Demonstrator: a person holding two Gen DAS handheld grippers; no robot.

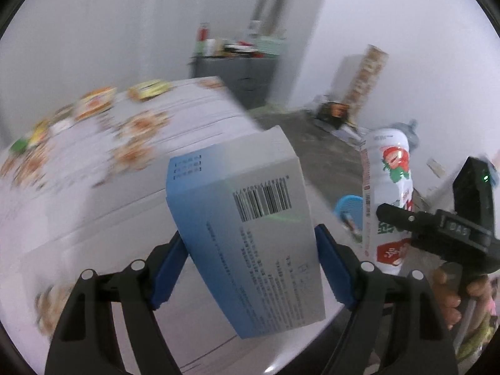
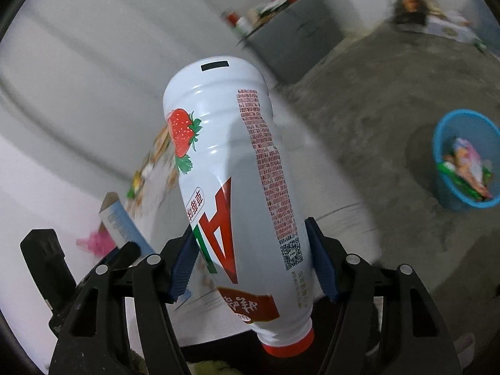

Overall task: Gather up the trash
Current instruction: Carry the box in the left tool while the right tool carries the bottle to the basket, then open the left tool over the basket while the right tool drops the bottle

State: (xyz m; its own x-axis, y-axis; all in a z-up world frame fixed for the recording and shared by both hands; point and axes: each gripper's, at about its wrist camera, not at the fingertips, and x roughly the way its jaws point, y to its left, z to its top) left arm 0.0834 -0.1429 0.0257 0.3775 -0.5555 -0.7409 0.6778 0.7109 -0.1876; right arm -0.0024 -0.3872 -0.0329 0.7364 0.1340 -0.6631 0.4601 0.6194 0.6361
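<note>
A light, stiff carton [image 1: 250, 237] is clamped by the left gripper [image 1: 250, 265]; a smooth, likely slippery bottle [image 2: 237, 187] is pinched mid-body by the right gripper [image 2: 253, 262].

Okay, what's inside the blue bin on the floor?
The bin holds crumpled wrappers, pink and green, piled toward its far side. Its near wall hides the bottom, so whatever lies under them can't be seen.
</note>
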